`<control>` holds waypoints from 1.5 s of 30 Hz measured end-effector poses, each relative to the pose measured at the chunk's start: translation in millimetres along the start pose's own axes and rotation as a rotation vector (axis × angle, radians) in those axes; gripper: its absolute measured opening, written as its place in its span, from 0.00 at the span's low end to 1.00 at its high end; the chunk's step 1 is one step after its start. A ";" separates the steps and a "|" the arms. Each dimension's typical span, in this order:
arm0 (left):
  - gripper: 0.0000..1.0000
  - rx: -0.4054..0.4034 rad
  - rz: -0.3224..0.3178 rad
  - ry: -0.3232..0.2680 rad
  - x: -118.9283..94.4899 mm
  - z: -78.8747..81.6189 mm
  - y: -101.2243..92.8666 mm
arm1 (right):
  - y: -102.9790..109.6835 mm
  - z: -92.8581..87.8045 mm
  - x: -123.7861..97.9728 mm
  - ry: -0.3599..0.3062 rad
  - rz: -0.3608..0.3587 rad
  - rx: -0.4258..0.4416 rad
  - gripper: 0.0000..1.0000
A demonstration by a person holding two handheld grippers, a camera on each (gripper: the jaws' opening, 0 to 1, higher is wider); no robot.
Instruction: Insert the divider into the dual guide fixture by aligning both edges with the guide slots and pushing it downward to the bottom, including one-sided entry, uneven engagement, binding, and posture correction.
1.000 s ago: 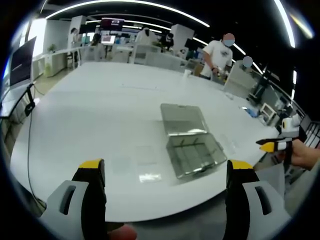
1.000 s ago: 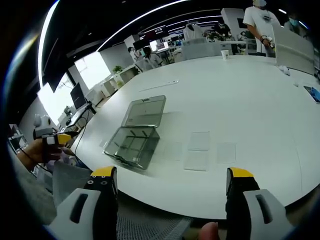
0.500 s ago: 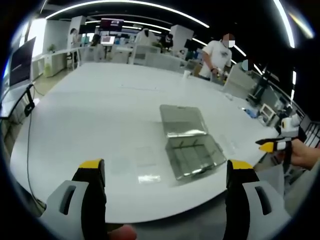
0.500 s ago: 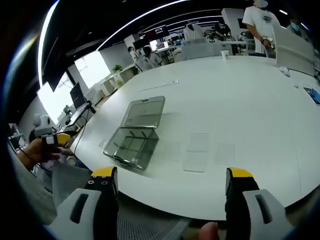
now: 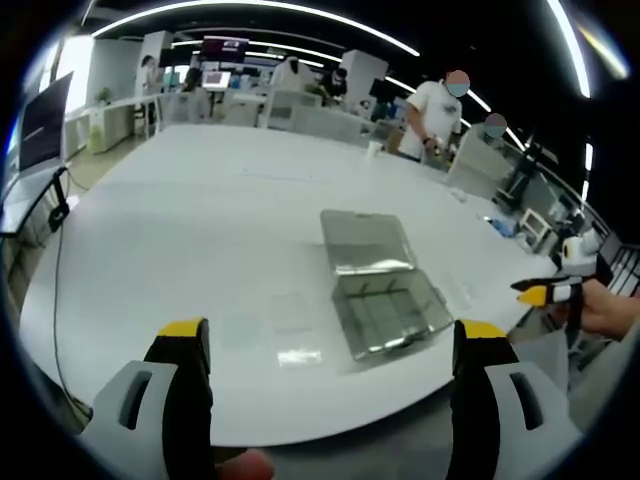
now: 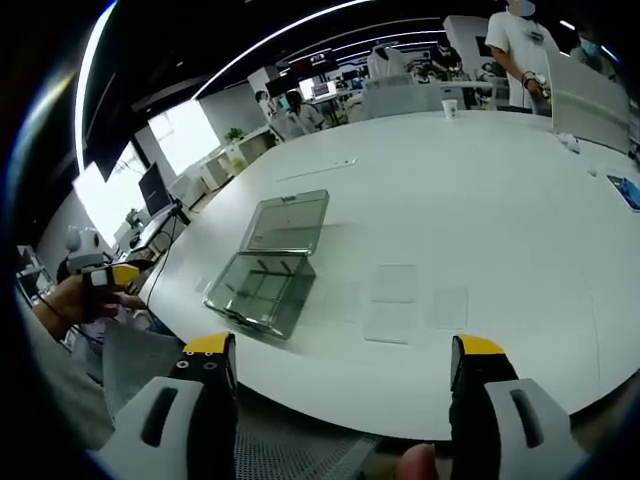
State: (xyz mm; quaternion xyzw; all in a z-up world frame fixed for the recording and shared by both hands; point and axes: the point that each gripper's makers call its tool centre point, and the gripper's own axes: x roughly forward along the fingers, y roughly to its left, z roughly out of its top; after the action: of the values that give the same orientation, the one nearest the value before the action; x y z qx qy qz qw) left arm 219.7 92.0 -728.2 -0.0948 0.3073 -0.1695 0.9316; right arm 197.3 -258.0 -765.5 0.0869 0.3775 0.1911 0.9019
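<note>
Thin clear dividers [image 6: 395, 283] flat on bench [image 5: 200, 220] beside fixture [image 5: 385, 310]: likely light, stiff, slippery; best pinched by edge. Left gripper [image 5: 325, 345] and right gripper [image 6: 335, 360] fingers wide apart, empty.

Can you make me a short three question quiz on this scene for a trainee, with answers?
1. True or false: the clear box on the white table has its lid open.
2. Is the left hand-held gripper open or shut?
3. Where do the clear dividers lie? A in the box; B flat on the table beside the box; C in the right hand-held gripper.

Key: 1 true; 2 open; 3 B.
</note>
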 end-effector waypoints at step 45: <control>0.98 -0.013 -0.029 0.026 1.5 -10.8 -8.8 | -6.5 11.1 58.7 0.052 -0.005 -0.035 0.67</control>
State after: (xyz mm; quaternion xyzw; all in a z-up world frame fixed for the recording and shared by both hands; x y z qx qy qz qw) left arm 212.1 82.5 -735.1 -0.1030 0.3189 -0.1822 0.9244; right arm 244.8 -240.0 -797.7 0.0653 0.3977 0.1975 0.8936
